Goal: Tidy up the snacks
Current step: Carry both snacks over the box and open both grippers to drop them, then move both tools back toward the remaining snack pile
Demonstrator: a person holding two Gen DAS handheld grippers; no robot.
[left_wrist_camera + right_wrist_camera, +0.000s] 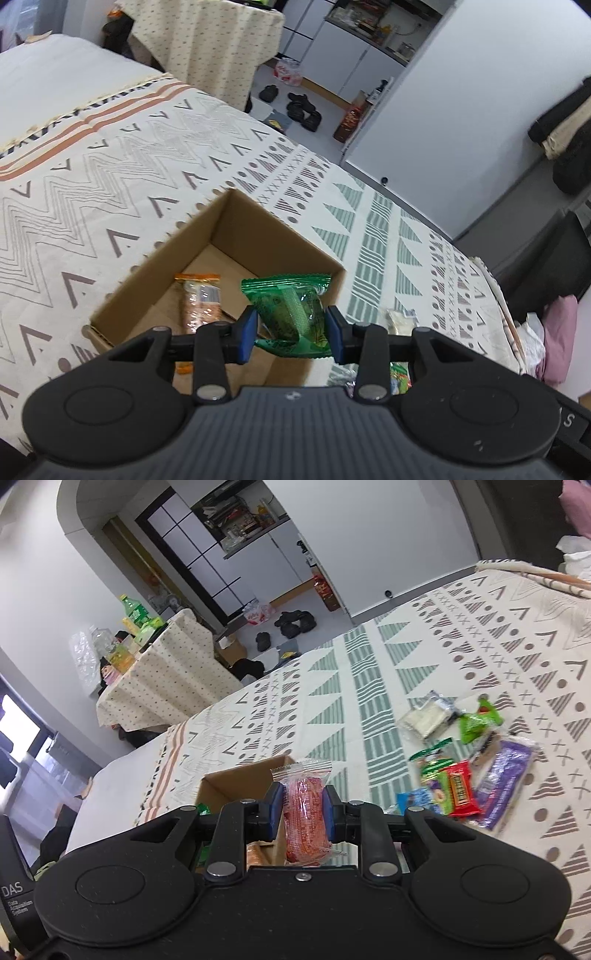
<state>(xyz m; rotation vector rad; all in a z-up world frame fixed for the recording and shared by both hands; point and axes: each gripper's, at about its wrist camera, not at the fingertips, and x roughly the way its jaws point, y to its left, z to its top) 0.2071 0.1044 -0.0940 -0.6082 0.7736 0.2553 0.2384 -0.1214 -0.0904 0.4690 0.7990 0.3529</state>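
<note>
- The near wall of the cardboard box (162,273) is cut off behind the left gripper's (291,334) black body, so part of the box floor is hidden
- In the right wrist view only one corner of the box (236,782) shows above the gripper housing; a sliver of green at its left edge is too small to identify
- Print on the loose packets cannot be read
- The left gripper tilts downward over the open box, its blue pads clamped on the crumpled lower half of a green snack packet (291,310), whose sealed top edge stands free above the pads
- The right gripper (303,812) also points downward, beside the box, pads pinched narrowly on a clear-wrapped red snack (306,812) held upright
- Inside the box lies one orange-ended packet (199,302) on the floor; the rest of the visible floor is bare
- A pile of snacks (469,768) lies on the patterned bedspread (369,686), well apart from the box, to its right
</note>
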